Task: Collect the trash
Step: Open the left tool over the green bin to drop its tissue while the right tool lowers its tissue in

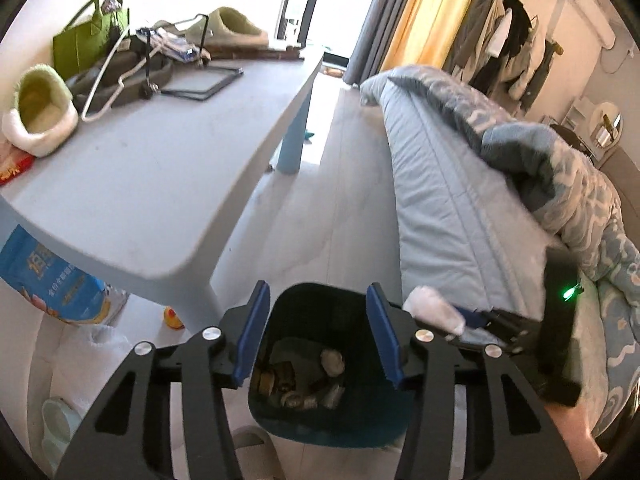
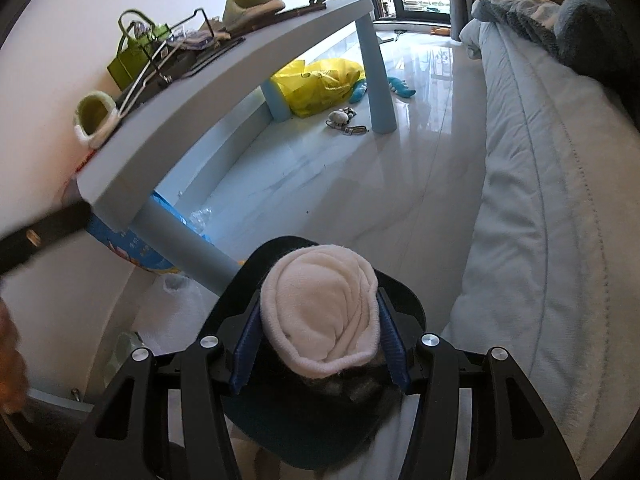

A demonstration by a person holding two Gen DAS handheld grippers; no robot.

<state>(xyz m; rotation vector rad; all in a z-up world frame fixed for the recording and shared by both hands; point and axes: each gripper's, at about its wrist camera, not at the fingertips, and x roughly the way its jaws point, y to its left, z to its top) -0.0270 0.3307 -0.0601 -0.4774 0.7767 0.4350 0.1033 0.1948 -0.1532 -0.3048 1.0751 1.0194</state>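
A dark teal trash bin (image 1: pixel 332 412) stands on the floor between the table leg and the bed, with several crumpled wrappers (image 1: pixel 308 376) inside. My left gripper (image 1: pixel 318 332) hovers above it, open, nothing between its blue pads. In the right wrist view a rolled white cloth wad (image 2: pixel 320 308) sits clamped between the blue pads of my right gripper (image 2: pixel 320 332), directly over the bin (image 2: pixel 316 432). The same wad (image 1: pixel 434 308) and the right gripper's black body show at the right edge of the bin in the left wrist view.
A light blue table (image 1: pixel 160 184) carries green slippers (image 1: pixel 40 108), a green bag (image 1: pixel 90 46) and a wire stand. A bed with a grey-blue quilt (image 2: pixel 552 200) runs along the right. A yellow bag (image 2: pixel 320 84), toys and a blue printed bag (image 1: pixel 48 280) lie under the table.
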